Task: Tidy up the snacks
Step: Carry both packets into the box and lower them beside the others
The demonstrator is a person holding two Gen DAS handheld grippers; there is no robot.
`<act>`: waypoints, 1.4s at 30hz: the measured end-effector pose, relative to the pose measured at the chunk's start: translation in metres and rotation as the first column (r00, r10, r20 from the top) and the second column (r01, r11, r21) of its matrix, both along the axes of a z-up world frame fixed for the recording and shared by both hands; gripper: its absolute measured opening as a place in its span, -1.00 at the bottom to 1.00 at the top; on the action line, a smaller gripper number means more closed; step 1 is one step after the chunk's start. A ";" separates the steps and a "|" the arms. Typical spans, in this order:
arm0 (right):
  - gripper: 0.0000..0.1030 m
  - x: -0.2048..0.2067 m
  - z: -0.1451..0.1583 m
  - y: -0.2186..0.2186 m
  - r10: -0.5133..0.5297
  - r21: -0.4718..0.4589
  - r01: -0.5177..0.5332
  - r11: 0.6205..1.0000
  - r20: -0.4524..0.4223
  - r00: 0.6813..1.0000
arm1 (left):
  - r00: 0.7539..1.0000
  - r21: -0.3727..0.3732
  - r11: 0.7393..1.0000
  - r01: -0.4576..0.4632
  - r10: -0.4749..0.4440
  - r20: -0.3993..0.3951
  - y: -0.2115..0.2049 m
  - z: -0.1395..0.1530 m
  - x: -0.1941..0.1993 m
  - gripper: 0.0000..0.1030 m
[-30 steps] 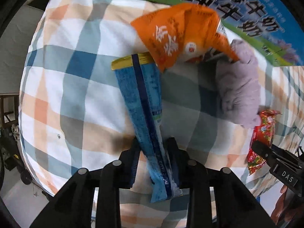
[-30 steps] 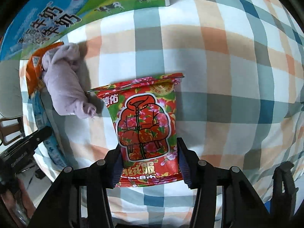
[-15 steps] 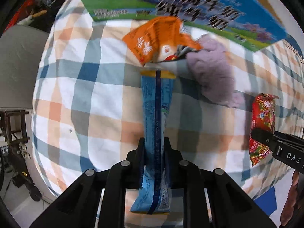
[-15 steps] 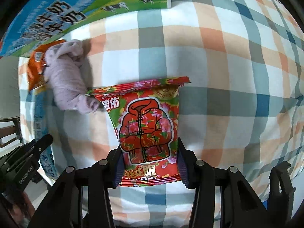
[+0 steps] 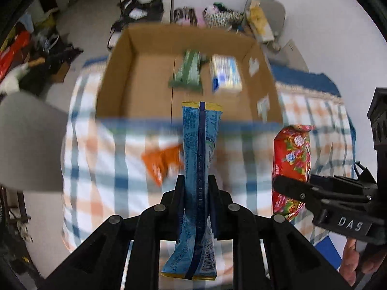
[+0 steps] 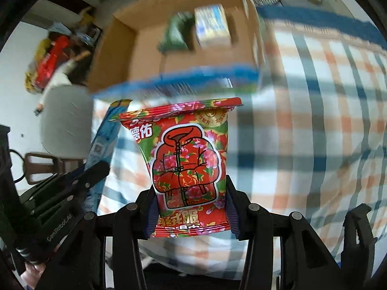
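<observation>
Left wrist view is showing both packets raised before the open cardboard box [image 5: 116,72].
Left gripper [image 5: 196,188] is clamping the long blue packet [image 5: 199,149] edge-on between its fingers; only the right wrist view is revealing the red floral packet [image 6: 191,159] face-on, pinched by the right gripper [image 6: 191,207].

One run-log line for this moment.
left tool: shut on blue packet | right tool: shut on red packet | both lifted | cardboard box ahead

The box [image 5: 113,72] is open on top, its left half bare. A green pack [image 5: 188,72] and a white pack [image 5: 226,75] fill the far right.
</observation>
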State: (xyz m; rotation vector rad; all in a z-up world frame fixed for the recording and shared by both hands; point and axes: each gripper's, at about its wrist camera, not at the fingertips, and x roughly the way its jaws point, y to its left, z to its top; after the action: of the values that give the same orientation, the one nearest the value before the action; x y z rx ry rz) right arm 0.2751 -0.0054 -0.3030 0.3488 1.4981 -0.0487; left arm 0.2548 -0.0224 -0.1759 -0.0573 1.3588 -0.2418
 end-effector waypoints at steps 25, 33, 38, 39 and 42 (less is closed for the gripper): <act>-0.05 0.179 -0.123 -0.072 -0.100 -0.190 0.052 0.980 -0.252 0.963 | 0.976 0.112 0.994 -0.004 0.028 -0.215 0.039 -0.122 0.233 -0.71; -0.04 0.196 -0.144 -0.081 -0.149 -0.217 0.090 0.972 -0.276 0.950 | 0.970 0.122 0.993 0.008 0.022 -0.241 0.033 -0.143 0.258 -0.66; 0.03 0.201 -0.140 -0.075 -0.145 -0.242 0.082 0.967 -0.255 0.956 | 0.964 0.163 0.987 0.003 0.041 -0.264 0.035 -0.153 0.267 -0.49; 0.08 0.203 -0.138 -0.074 -0.142 -0.243 0.079 0.967 -0.253 0.957 | 0.962 0.166 0.986 -0.003 0.047 -0.267 0.036 -0.154 0.267 -0.44; 0.18 0.208 -0.132 -0.066 -0.127 -0.263 0.063 0.963 -0.236 0.963 | 0.962 0.171 0.985 -0.019 0.065 -0.267 0.042 -0.153 0.268 -0.34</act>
State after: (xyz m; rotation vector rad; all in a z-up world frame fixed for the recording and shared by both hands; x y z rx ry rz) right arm 0.4831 -0.0711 -0.4347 0.2127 1.7014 -0.3711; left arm 0.5224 0.0194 -0.3288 0.0226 1.6454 -0.0842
